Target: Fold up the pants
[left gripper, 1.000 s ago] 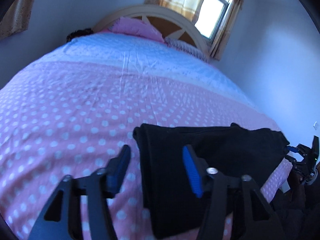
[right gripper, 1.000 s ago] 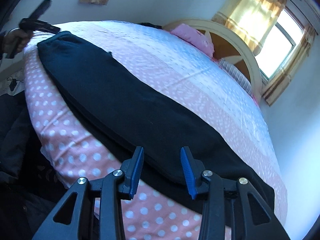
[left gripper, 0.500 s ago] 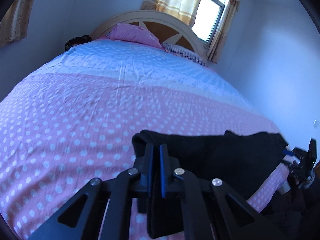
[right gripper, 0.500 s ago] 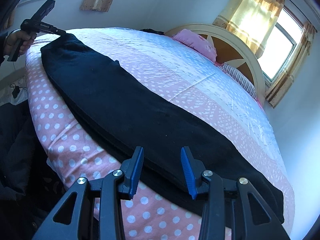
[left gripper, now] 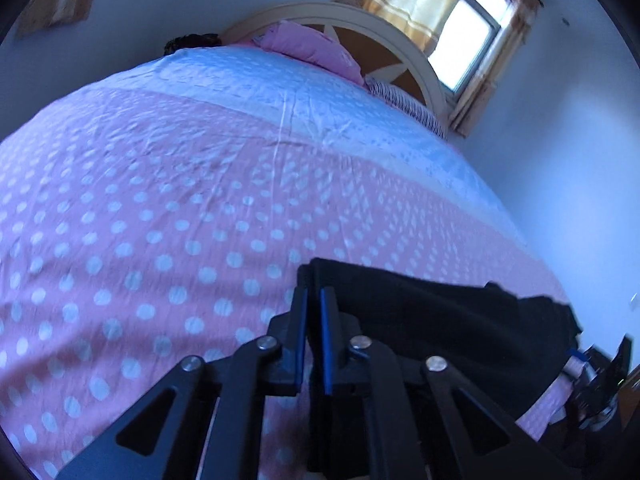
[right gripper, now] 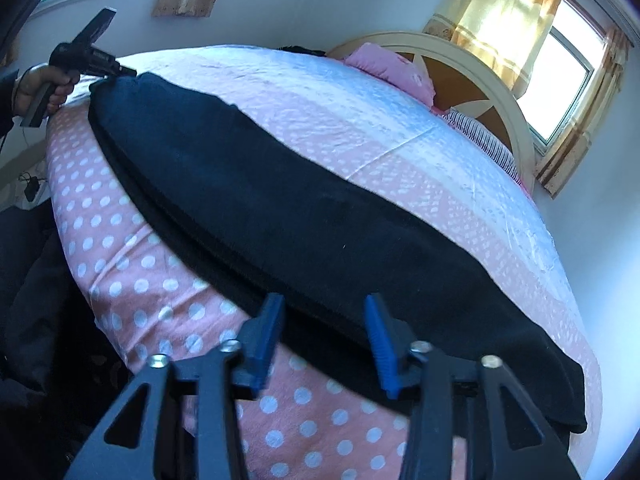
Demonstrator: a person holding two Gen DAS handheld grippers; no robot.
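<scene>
The black pants (right gripper: 280, 208) lie along the bed's (left gripper: 160, 200) near edge. The left gripper (left gripper: 313, 300) pinches one end tight. The right gripper (right gripper: 324, 320) is spread wide, holding nothing.

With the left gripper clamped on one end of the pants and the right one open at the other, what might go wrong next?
1. The left gripper pinches only the corner of the black pants; layers might slip out when lifted.
2. The right gripper is open at the near edge; lifting now would drag one end alone and skew the fold.
3. The pants lie close to the edge of the polka-dot bedspread and might slide off.
</scene>
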